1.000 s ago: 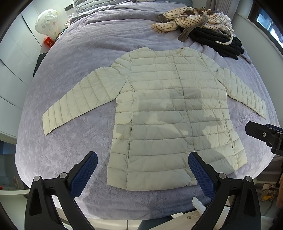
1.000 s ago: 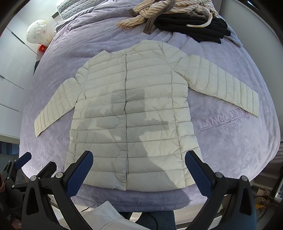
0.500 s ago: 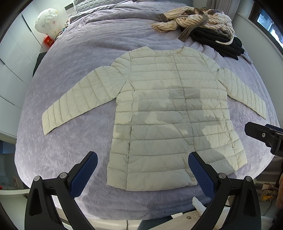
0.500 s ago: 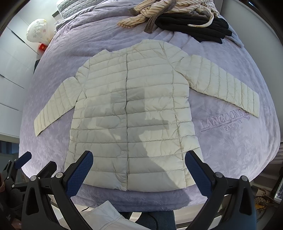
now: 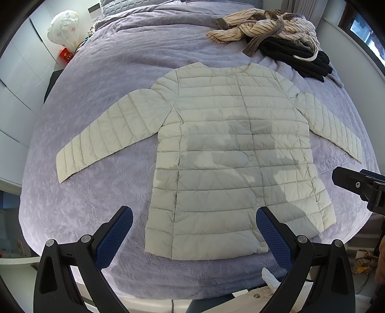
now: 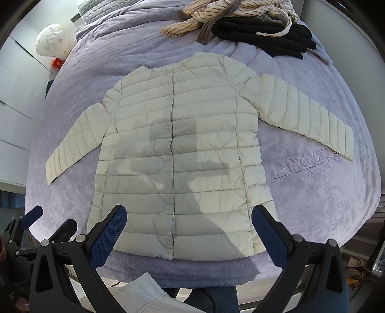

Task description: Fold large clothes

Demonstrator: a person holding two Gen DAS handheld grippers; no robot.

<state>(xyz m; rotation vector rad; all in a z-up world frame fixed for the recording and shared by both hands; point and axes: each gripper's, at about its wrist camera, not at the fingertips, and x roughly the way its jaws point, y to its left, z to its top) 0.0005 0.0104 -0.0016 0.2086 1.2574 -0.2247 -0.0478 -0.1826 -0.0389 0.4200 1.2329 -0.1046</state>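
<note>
The left hand-held gripper (image 5: 193,231) is spread wide and holds nothing; it hovers above the near hem of the jacket (image 5: 231,154), toward the jacket's left half. The right hand-held gripper (image 6: 189,228) is likewise spread wide and empty, positioned over the hem of the same garment. Neither appears to touch the fabric.

The jacket, a pale quilted puffer with snap buttons closed down the front, lies flat and face up on the bed (image 5: 101,96). Both sleeves are extended outward at a downward angle. The hem lies near the bed's front edge. No fold has been made; the task appears to be at its start.

Risks, as judgement:
- The padded shell is slippery and springy. A pinch that takes only the top layer would lift the front panel alone and skew the fold.
- Trapped air may cause a folded sleeve to spring back open.
- Dragging the hem toward the near edge could pull the jacket off the bed.

Surroundings: a striped garment (image 5: 255,21) and a dark garment (image 5: 296,57) are piled near the far right of the bed, well apart from the collar. A white bag (image 5: 63,26) stands beyond the bed's far left corner. Nothing obstructs either sleeve.
</note>
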